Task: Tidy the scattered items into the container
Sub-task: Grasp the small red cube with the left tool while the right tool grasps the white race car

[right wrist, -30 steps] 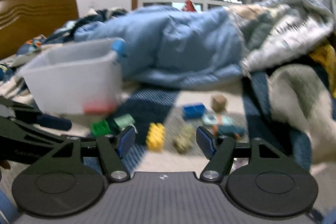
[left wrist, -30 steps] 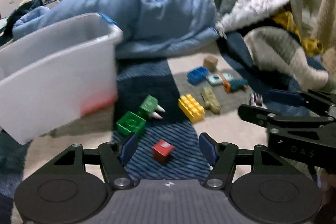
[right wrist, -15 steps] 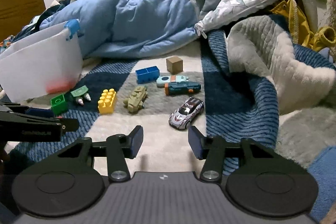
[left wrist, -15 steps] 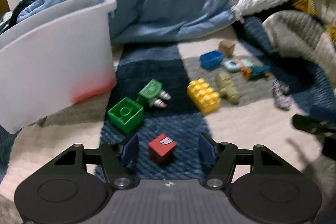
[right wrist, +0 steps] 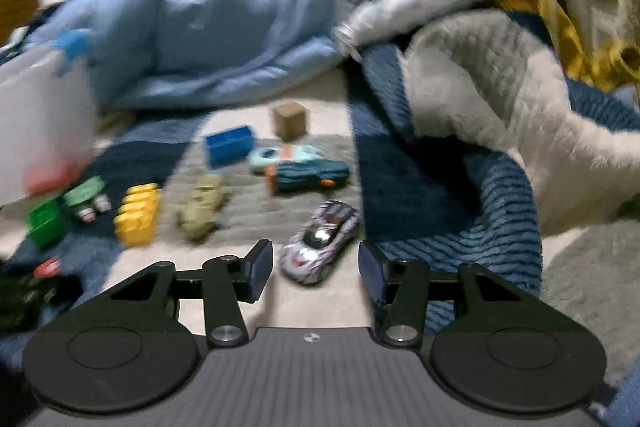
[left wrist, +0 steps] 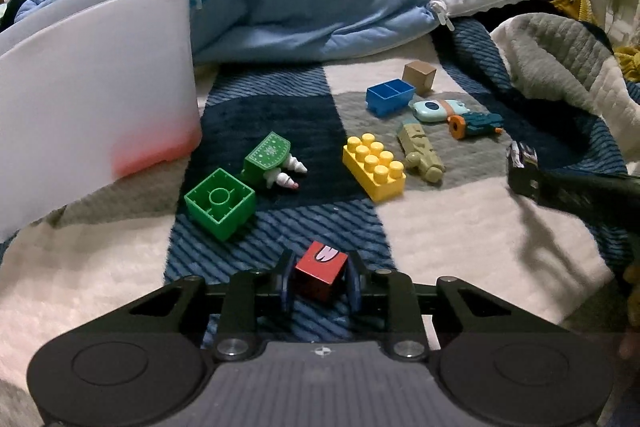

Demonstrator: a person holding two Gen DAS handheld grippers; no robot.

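Right wrist view blurs white bin (right wrist: pixel 44 123).

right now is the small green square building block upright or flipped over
Flipped: the small green square building block shows its hollow underside with a round tube, no studs, on the blanket.

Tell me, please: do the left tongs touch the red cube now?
Touching. In the left wrist view both fingers of the left tongs press against opposite sides of the red cube, with no gap visible on either side.
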